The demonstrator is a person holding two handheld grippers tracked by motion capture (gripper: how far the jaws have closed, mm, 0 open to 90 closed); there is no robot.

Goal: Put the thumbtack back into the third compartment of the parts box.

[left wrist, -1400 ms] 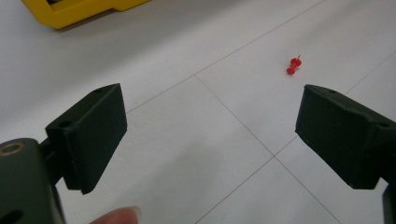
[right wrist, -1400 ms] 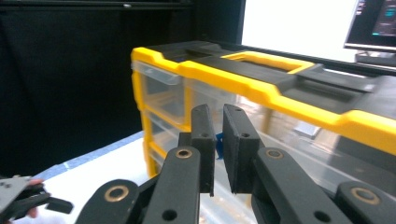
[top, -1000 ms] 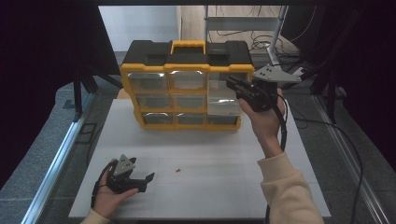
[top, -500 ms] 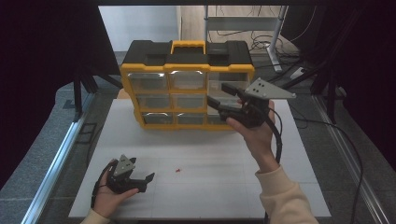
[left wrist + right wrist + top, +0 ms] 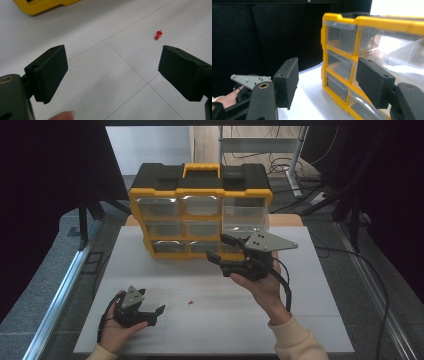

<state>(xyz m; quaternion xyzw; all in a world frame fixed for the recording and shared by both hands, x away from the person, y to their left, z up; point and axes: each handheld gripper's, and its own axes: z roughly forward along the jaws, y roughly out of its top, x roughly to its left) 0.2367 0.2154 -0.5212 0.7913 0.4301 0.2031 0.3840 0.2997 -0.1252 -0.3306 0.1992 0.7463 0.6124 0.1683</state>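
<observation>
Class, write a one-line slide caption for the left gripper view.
Open left gripper hovers over the white table, a red push pin lying just ahead.

White, flat counter [image 5: 310, 320] with thin seam lines. At its far side stands a yellow-and-black plastic drawer organiser with clear drawers [image 5: 200, 210]. A small red push pin [image 5: 190, 302] lies near the middle front.

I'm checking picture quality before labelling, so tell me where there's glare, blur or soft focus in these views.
High view: glare whitens the pulled-out clear drawer of the yellow and black plastic organiser; the surroundings are very dark. Right gripper view: the clear drawer fronts wash out toward the bright right side, and the nearest corner is soft. Left gripper view: even light, the small red push pin sharp, the fingertip at the bottom edge blurred.
</observation>
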